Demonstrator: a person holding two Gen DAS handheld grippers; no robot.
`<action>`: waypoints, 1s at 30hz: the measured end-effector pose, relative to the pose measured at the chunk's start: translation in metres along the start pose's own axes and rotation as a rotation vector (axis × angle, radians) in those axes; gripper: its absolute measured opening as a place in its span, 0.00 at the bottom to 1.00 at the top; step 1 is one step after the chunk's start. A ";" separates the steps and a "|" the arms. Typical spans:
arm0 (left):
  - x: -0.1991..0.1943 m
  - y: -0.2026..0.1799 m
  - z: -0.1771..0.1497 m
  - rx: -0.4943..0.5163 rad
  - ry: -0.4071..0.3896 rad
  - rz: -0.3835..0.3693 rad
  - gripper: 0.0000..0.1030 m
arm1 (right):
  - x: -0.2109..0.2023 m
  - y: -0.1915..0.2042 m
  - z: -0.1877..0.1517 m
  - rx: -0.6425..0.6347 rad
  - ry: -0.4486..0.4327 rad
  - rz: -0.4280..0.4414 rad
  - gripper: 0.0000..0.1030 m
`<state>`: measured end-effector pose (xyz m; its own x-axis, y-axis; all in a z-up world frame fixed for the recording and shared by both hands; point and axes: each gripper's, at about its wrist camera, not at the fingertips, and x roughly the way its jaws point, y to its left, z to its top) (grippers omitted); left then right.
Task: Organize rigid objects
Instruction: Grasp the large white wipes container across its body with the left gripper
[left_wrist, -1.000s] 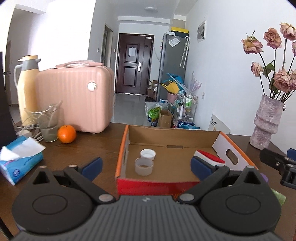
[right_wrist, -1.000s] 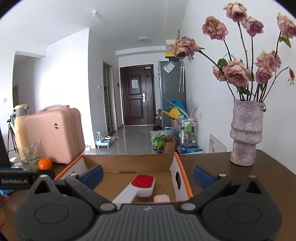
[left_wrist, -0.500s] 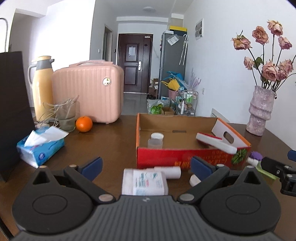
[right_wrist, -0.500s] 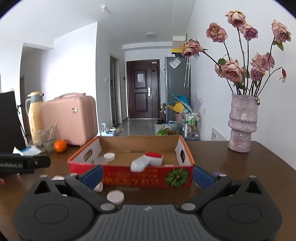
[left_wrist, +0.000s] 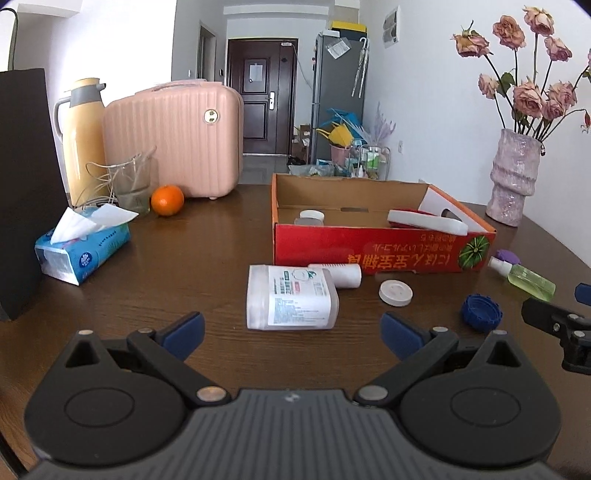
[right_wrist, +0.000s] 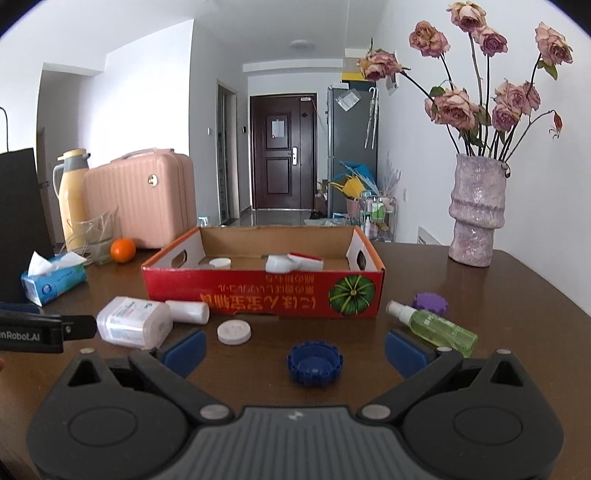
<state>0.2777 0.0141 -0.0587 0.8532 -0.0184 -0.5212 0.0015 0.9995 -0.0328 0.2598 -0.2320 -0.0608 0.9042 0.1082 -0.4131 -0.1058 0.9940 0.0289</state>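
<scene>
On the dark wooden table, an open red cardboard box with printed text upside down on its near wall and a pumpkin picture at the right end. Inside, near the left end, two white round lids, only their tops visible above the wall; further right a white brush with a red head, long axis running left to right, lower part hidden by the box wall. Just in front of the box, a clear bottle with a white label, lying on its side, white cap end pointing to the right and almost touching the box; long axis roughly parallel to the box front in the right wrist view. Beside it a white round lid, flat on the table. Closer to the right claw, a blue ribbed cap, open side up. To the right, a small green spray bottle lying down, white nozzle toward the box, and behind it a purple cap, partly hidden. Left claw spread wide, nothing between the blue pads, just short of the labelled bottle. Right claw also spread wide and empty, blue cap between the pads but apart from both. At the left, a tissue pack, an orange, a glass with contents hard to make out.
</scene>
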 end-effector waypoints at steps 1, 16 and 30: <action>0.000 0.000 0.000 -0.002 0.002 -0.003 1.00 | 0.000 0.000 0.000 0.002 0.001 -0.001 1.00; 0.062 -0.005 0.022 0.020 0.125 0.044 1.00 | 0.025 -0.018 -0.003 0.059 0.019 -0.039 1.00; 0.119 -0.011 0.027 -0.008 0.195 0.081 1.00 | 0.057 -0.036 -0.003 0.122 0.053 -0.095 1.00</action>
<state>0.3934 0.0020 -0.0972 0.7334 0.0563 -0.6775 -0.0677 0.9977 0.0097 0.3138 -0.2620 -0.0881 0.8841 0.0160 -0.4670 0.0329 0.9948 0.0963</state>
